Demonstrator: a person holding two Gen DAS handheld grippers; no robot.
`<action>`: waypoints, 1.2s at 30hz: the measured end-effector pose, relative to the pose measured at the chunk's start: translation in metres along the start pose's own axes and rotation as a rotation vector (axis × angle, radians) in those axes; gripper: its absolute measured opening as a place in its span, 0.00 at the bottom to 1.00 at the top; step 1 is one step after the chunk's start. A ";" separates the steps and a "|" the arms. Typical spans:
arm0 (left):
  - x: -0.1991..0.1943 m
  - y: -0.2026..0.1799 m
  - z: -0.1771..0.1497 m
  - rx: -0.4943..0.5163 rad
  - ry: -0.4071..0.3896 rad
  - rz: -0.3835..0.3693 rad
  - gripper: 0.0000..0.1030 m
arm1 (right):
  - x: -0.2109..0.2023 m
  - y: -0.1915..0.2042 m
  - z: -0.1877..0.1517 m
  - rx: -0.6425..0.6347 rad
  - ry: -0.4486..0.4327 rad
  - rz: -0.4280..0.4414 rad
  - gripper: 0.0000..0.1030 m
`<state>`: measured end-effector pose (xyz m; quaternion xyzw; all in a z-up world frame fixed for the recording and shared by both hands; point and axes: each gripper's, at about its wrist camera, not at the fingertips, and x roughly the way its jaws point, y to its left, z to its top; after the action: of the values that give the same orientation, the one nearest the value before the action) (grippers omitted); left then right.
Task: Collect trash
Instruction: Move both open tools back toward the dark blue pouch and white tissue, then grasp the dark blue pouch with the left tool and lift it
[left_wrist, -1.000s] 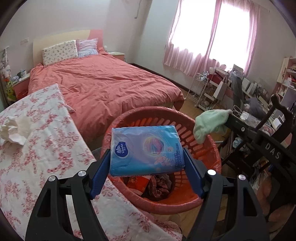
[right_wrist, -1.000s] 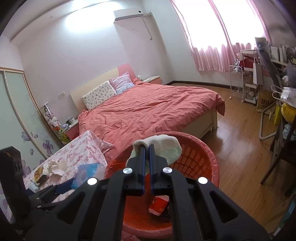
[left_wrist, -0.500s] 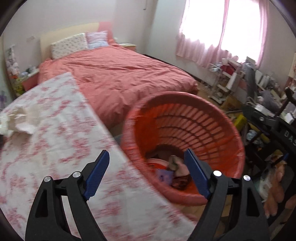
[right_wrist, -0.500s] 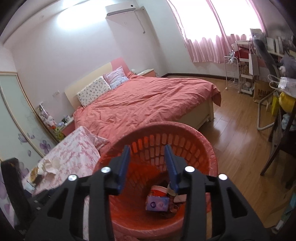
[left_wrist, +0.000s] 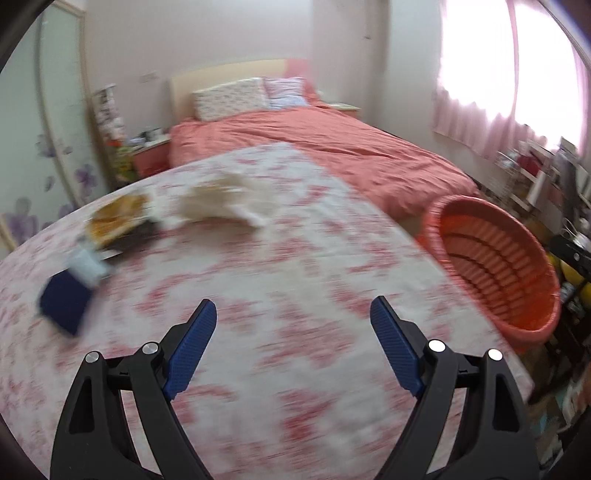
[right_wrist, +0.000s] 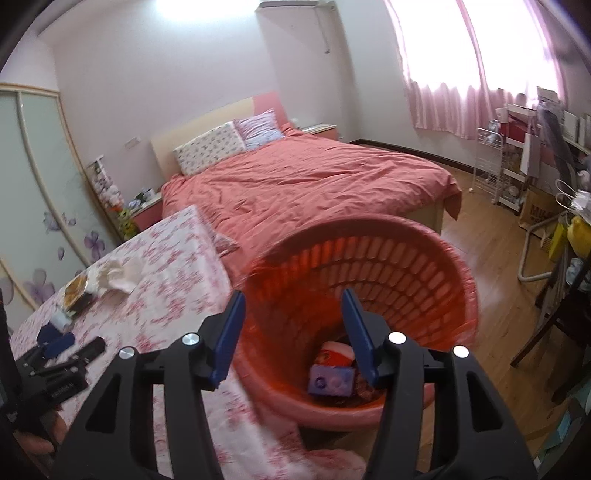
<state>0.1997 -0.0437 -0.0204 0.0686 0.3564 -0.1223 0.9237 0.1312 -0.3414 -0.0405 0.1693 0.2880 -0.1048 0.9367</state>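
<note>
The red slatted trash basket (right_wrist: 413, 266) stands beside the table with wrappers (right_wrist: 332, 380) at its bottom; it also shows in the left wrist view (left_wrist: 495, 258). My right gripper (right_wrist: 293, 332) is open and empty above the basket's near rim. My left gripper (left_wrist: 293, 332) is open and empty over the floral tablecloth (left_wrist: 280, 280). On the table lie crumpled white tissue (left_wrist: 218, 203), a yellow snack wrapper on a dark tray (left_wrist: 118, 218), a small pale cup (left_wrist: 86, 264) and a dark blue object (left_wrist: 64, 308). The left wrist view is motion-blurred.
A bed with a salmon cover (right_wrist: 314, 184) lies behind the table. A rack and cluttered shelves (right_wrist: 517, 166) stand under the pink-curtained window at right. A chair (right_wrist: 565, 295) stands on the wooden floor beside the basket. A wardrobe (right_wrist: 33, 184) is at left.
Both grippers opened: the left dropped the blue tissue pack and the right the green cloth into the basket. The left gripper then swung left over the table.
</note>
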 end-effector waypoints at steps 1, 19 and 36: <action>-0.002 0.012 -0.002 -0.017 0.002 0.014 0.82 | 0.000 0.007 -0.002 -0.009 0.008 0.009 0.52; -0.014 0.181 -0.005 -0.273 -0.018 0.194 0.82 | 0.014 0.100 -0.027 -0.120 0.105 0.108 0.52; 0.030 0.195 0.001 -0.241 0.082 0.121 0.55 | 0.027 0.132 -0.035 -0.169 0.151 0.128 0.52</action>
<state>0.2753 0.1385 -0.0324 -0.0166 0.4011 -0.0195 0.9157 0.1744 -0.2098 -0.0494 0.1154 0.3542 -0.0070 0.9280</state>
